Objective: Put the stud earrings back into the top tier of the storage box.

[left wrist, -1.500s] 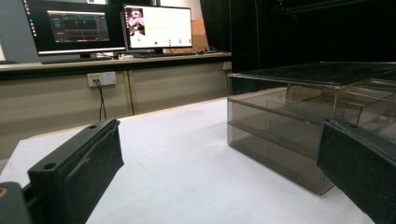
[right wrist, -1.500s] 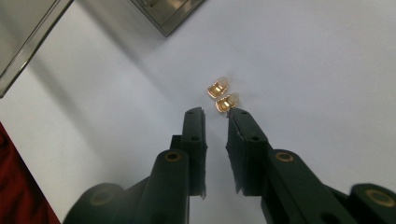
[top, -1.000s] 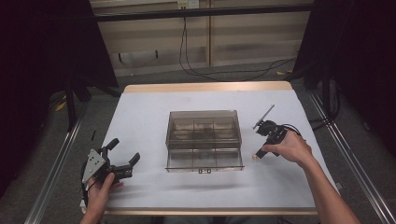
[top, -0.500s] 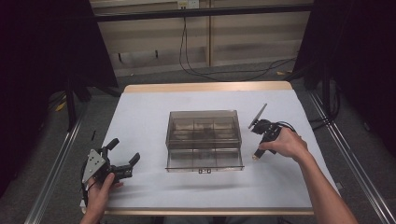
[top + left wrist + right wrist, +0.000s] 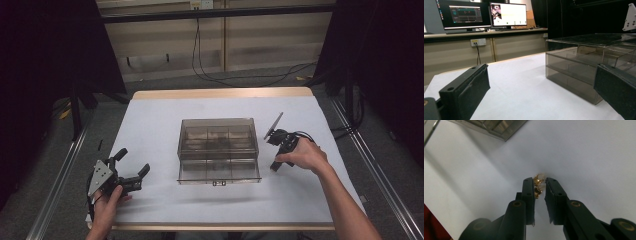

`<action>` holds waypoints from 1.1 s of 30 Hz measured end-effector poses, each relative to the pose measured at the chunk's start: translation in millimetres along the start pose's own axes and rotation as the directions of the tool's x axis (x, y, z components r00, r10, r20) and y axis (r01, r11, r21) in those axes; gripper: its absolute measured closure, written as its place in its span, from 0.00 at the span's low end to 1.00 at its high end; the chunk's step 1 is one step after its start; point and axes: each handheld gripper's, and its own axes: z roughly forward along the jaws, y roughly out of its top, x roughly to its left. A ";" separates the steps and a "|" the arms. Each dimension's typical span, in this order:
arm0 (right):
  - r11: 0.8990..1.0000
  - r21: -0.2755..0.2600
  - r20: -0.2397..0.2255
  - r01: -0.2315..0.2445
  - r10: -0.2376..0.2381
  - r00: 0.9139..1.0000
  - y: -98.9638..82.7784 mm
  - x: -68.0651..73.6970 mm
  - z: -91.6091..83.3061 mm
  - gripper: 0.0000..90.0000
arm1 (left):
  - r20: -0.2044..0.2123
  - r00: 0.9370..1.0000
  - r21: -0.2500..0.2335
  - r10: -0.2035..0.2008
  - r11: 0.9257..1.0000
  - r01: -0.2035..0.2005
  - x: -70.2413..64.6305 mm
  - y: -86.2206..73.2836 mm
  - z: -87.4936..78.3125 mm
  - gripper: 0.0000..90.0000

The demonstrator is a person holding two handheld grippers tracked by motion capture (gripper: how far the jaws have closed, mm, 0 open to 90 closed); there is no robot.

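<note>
The right tool (image 5: 539, 185) points down at the white surface (image 5: 586, 157), its 2 black jaws drawn close and pinching a small gold-coloured metal piece (image 5: 537, 185) between their tips. The piece is shiny and partly hidden by the jaws, so its exact form cannot be told; it sits right at the surface, though whether it touches is unclear. In the high view the right tool (image 5: 276, 165) is held by the right hand (image 5: 302, 156) just beside the right end of the box, tips down near the box's front corner, with its grey plate (image 5: 273, 125) tilted up behind it.

The left tool (image 5: 131, 169) is held by the left hand (image 5: 107, 205) at the near left corner of the surface (image 5: 150, 125), well apart from the box. Its 2 jaws are spread wide and nothing lies between them. In the left gripper view the jaws stand far apart at either side, low over the surface.

The smoky clear plastic organizer box (image 5: 218, 150) stands in the middle of the surface. Dividers split it into small compartments, and its lid (image 5: 594, 38) lies flat on top. Past the far edge are a wall socket (image 5: 478, 42) and 2 lit monitors (image 5: 507, 15) on a bench.
</note>
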 end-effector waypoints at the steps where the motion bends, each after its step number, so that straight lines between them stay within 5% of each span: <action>1: 1.000 0.004 0.001 0.005 -0.005 1.000 0.0 0.3 0.6 0.87 | 0.000 1.000 0.000 0.000 1.000 0.000 0.0 0.0 0.0 0.00; 11: 0.999 0.045 0.018 0.024 -0.024 1.000 1.1 1.7 5.5 0.95 | 0.001 1.000 0.000 -0.001 1.000 0.001 0.1 0.0 -0.1 0.00; 17: 1.000 0.023 0.017 0.014 -0.014 1.000 -2.1 2.4 0.6 0.96 | 0.000 1.000 0.000 0.000 1.000 0.000 0.0 0.0 0.0 0.00; 25: 0.998 -0.060 0.001 0.025 -0.025 1.000 -11.7 3.0 -14.7 0.96 | 0.000 1.000 0.000 0.000 1.000 0.000 0.0 0.0 0.0 0.00; 26: 0.994 -0.107 -0.020 0.028 -0.030 0.999 -15.8 4.4 -18.3 0.96 | 0.000 1.000 0.000 0.000 1.000 0.000 0.0 0.0 0.0 0.00; 33: 0.979 -0.200 -0.054 0.043 -0.055 0.997 -29.2 7.7 -20.9 0.96 | 0.000 1.000 0.000 0.000 1.000 0.000 0.1 0.0 0.0 0.01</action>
